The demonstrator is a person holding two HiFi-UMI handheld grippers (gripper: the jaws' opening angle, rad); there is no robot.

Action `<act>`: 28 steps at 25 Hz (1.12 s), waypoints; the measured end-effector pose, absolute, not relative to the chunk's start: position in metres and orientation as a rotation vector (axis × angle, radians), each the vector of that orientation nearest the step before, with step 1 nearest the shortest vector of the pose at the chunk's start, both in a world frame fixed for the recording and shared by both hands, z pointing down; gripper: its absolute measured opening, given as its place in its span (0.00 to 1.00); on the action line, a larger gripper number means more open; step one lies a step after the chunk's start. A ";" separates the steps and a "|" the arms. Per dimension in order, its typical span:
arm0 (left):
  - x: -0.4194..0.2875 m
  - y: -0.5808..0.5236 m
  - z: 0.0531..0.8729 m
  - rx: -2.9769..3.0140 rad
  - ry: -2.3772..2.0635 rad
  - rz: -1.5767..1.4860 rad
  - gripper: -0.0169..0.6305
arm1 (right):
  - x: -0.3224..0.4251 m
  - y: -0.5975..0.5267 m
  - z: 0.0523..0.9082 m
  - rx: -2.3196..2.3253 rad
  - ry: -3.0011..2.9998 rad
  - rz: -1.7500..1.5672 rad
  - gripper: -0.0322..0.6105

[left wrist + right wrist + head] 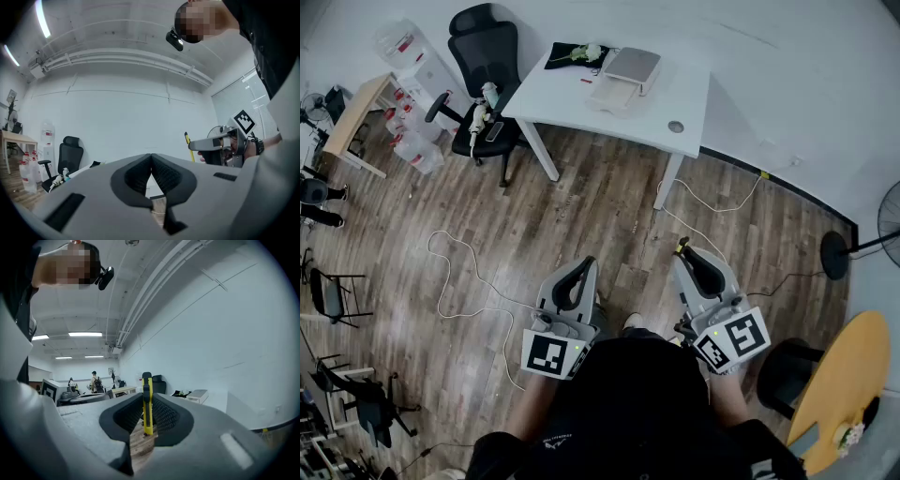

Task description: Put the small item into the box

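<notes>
My right gripper (pixel 685 251) is shut on a slim yellow and black utility knife (pixel 147 401), which stands upright between the pads and sticks out past the tips. Its yellow end (pixel 682 247) shows in the head view, and the left gripper view shows the knife (pixel 186 141) too. My left gripper (pixel 585 264) is shut with nothing in it, its pads pressed together (pixel 151 159). Both are held at waist height over the wooden floor. A pale box (pixel 623 80) lies on the white table (pixel 572 98) some way ahead; the box (pixel 200 395) is small in the right gripper view.
A black office chair (pixel 483 56) and water jugs (pixel 412 141) stand left of the table. A white cable (pixel 459 272) loops over the floor. A fan base (pixel 836 255), a black stool (pixel 783 370) and a round yellow table (pixel 848 375) are at my right.
</notes>
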State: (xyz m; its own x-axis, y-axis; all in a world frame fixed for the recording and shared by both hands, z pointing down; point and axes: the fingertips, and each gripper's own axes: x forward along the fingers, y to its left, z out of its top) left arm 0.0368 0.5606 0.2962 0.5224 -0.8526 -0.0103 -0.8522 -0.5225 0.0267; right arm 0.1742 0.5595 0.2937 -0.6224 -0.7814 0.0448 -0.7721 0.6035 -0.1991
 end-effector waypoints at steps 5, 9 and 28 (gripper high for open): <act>0.022 0.571 0.301 2.682 -1.559 -0.055 0.03 | 0.164 0.567 0.295 -1.323 2.783 -0.298 0.15; 0.017 0.574 0.300 2.675 -1.582 -0.069 0.03 | 0.156 0.570 0.295 -1.297 2.807 -0.289 0.15; 0.007 0.542 0.307 2.699 -1.531 -0.069 0.03 | 0.151 0.541 0.306 -1.340 2.778 -0.361 0.15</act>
State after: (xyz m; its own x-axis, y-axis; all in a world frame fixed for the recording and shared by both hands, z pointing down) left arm 0.0069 0.5419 0.3068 0.5124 -0.8585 -0.0199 -0.8568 -0.5127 0.0545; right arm 0.1507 0.5410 0.3056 -0.6270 -0.7761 0.0678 -0.7676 0.6006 -0.2236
